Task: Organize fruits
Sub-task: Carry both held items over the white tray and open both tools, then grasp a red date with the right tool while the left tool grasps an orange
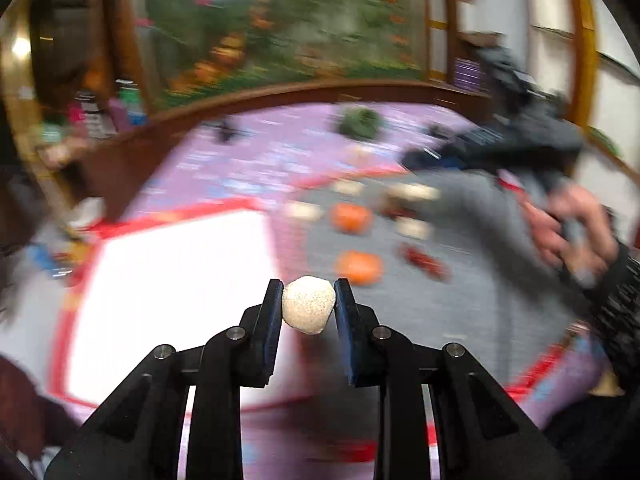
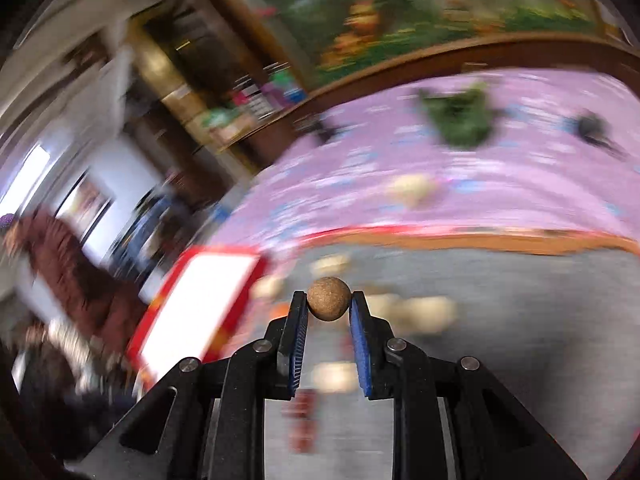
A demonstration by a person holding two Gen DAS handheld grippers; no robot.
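Between the fingers, left wrist view: the left gripper point(image 1: 308, 286) was clamped on a pale speckled fruit point(image 1: 308, 305), one blue-padded finger touching each side.
Below it: the fruit hung over the seam where a white tray with a red rim point(image 1: 176, 272) met a grey mat point(image 1: 472, 300).
Grey mat: two orange fruits point(image 1: 351, 218) point(image 1: 359, 266) lay near the mat's edge next to the tray; dark red fruits point(image 1: 425, 260) and several pale ones point(image 1: 414, 191) lay further in, all blurred.
Purple cloth: a purple patterned cloth point(image 1: 256, 160) covered the table beyond the mat, with a dark green lump point(image 1: 360, 121) toward its far edge.
Right side: the right hand point(image 1: 568, 228) held the dark body of the other tool above the mat's right part; its tips could not be made out there.

Between the fingers, right wrist view: the right gripper point(image 2: 329, 298) was closed on a small brown round fruit point(image 2: 329, 298), pinched at the very tips.
Below it: that fruit hung over the grey mat point(image 2: 520, 320), near its far left corner.
Tray: the white tray point(image 2: 200, 312) lay at the mat's left edge, tilted in frame.
Mat contents: pale fruits point(image 2: 424, 307) and dark red ones point(image 2: 304, 420) showed only as smears.
Cloth: the purple cloth point(image 2: 360, 184) ran behind, carrying the green lump point(image 2: 460, 120) and a dark object point(image 2: 592, 126) near its far edge.
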